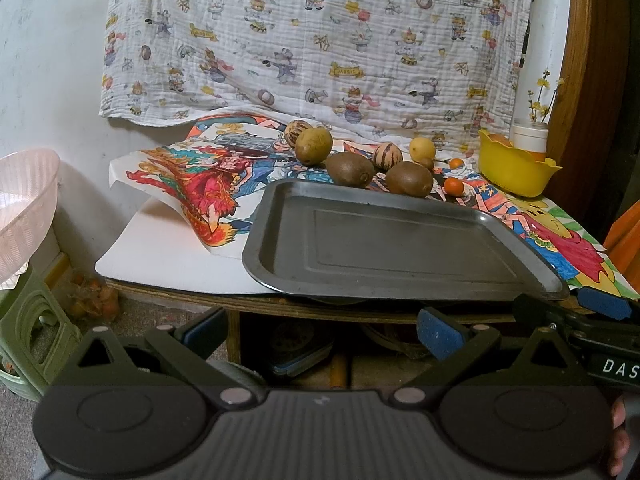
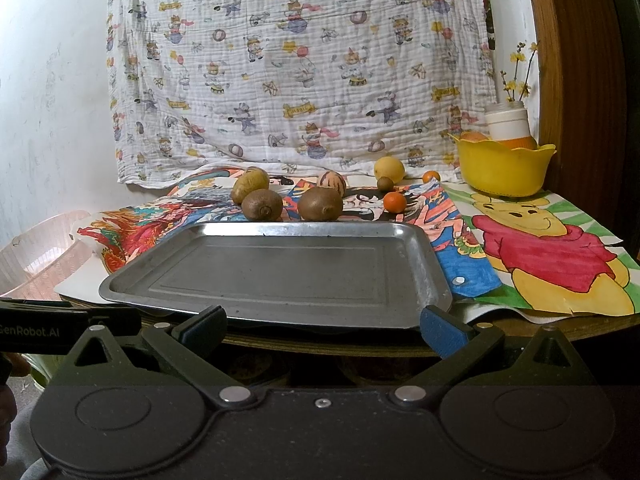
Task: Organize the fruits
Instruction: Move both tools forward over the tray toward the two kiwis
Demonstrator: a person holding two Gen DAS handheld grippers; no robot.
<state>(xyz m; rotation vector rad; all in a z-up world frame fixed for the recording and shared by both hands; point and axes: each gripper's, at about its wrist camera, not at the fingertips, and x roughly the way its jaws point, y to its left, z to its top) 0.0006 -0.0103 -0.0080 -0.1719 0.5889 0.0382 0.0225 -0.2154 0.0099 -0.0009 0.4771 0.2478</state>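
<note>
Both grippers back from the table's near edge, jaws spread wide and gripping nothing: left gripper (image 1: 322,330), right gripper (image 2: 322,328); blue pads on the fingertips (image 2: 442,330). Printed in white on the right device's body, seen from the left wrist: "DAS", cut off by the frame; on the left device's body, seen from the right wrist: "GenRobot.AI" (first letter partly clipped).

Empty metal tray (image 2: 434,256) at the front of the table, lying on coloured drawings; a Winnie-the-Pooh drawing (image 2: 548,248) to its right. Just behind the tray's far rim, 2 kiwis: left kiwi (image 2: 262,205) and right kiwi (image 2: 320,204), near each other but apart. Behind them a yellowish-brown fruit (image 2: 251,185) and a striped fruit (image 2: 331,181); a second striped fruit (image 1: 295,131) further back, visible only from the left wrist. Towards the right, a yellow lemon (image 2: 389,169) with a small brown fruit (image 2: 385,183) just in front, plus 2 small oranges (image 2: 395,202) (image 2: 431,177). Yellow bowl (image 2: 502,172) at the far right; cartoon-print cloth (image 2: 304,64) hanging behind, its little banners blurred.
</note>
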